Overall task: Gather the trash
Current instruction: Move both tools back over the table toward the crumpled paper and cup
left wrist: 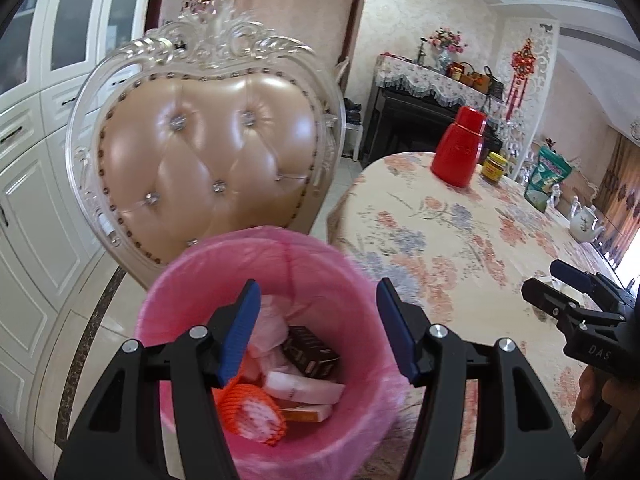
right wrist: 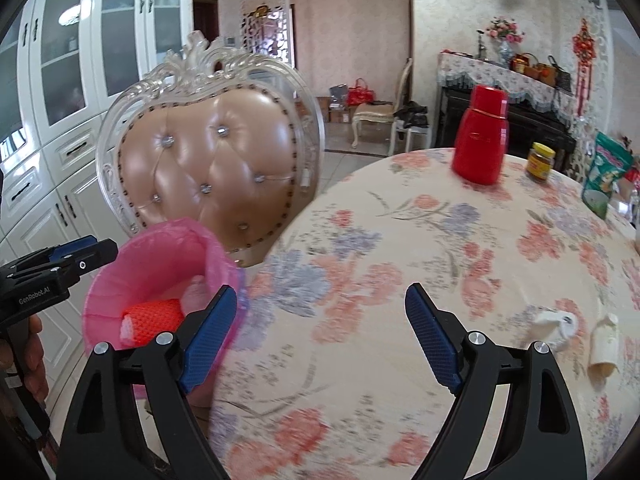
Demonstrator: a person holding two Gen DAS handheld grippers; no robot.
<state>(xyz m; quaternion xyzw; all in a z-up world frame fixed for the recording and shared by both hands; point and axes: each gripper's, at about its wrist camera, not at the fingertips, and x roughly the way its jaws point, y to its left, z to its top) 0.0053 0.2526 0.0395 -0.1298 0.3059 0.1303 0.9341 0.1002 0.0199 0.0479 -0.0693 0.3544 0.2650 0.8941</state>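
Note:
A bin lined with a pink bag (left wrist: 200, 272) stands beside the table; it also shows in the right wrist view (right wrist: 160, 248). Inside lie an orange foam net (left wrist: 250, 412), a dark box (left wrist: 310, 354) and white wrappers (left wrist: 304, 388). My left gripper (left wrist: 316, 328) is open and empty right above the bin's mouth. My right gripper (right wrist: 320, 336) is open and empty over the floral tablecloth (right wrist: 420, 248). A crumpled white scrap (right wrist: 556, 326) and a pale torn wrapper (right wrist: 606, 344) lie on the table to its right. The right gripper also shows in the left wrist view (left wrist: 560, 280).
A padded chair (left wrist: 208, 152) stands behind the bin. On the table's far side are a red thermos (right wrist: 482, 136), a yellow-lidded jar (right wrist: 540, 162), a green bag (right wrist: 606, 172) and a white teapot (left wrist: 586, 222). White cabinets (left wrist: 32, 140) line the left wall.

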